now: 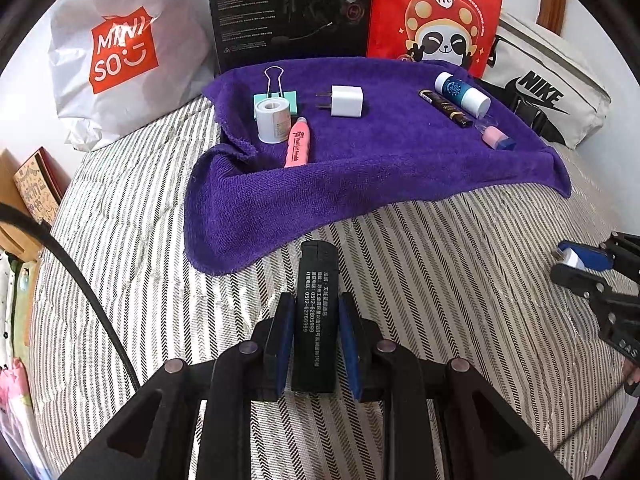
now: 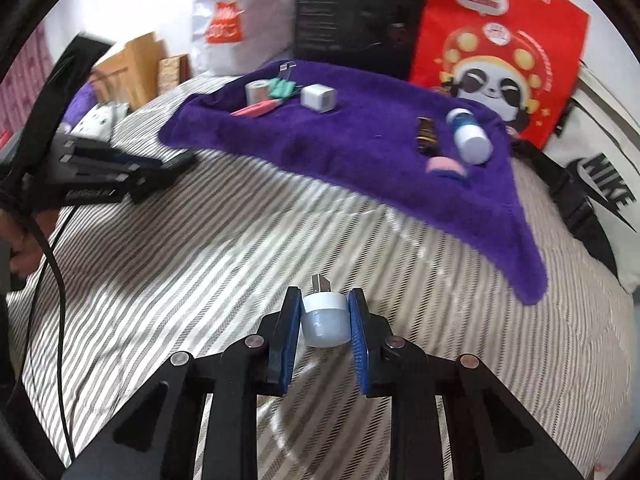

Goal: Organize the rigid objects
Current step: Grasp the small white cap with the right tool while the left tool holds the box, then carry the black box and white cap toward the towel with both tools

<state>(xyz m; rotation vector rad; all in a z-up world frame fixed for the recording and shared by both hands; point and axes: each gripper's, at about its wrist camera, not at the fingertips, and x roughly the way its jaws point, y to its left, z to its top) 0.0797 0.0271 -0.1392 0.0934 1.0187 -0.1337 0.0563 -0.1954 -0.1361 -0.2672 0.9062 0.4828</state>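
Left wrist: black lighter (image 1: 314,316) in left claw (image 1: 314,312)

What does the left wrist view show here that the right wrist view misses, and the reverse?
Only the left wrist view: readable white print on the black bar that the left gripper grips, and a sharp binder clip.

Only the right wrist view: the small USB light seen up close between the right gripper's jaws, plug pointing forward.

Both: the purple towel on the striped bedding, carrying the white charger, pink tube and blue-and-white bottle, with the red panda bag behind.
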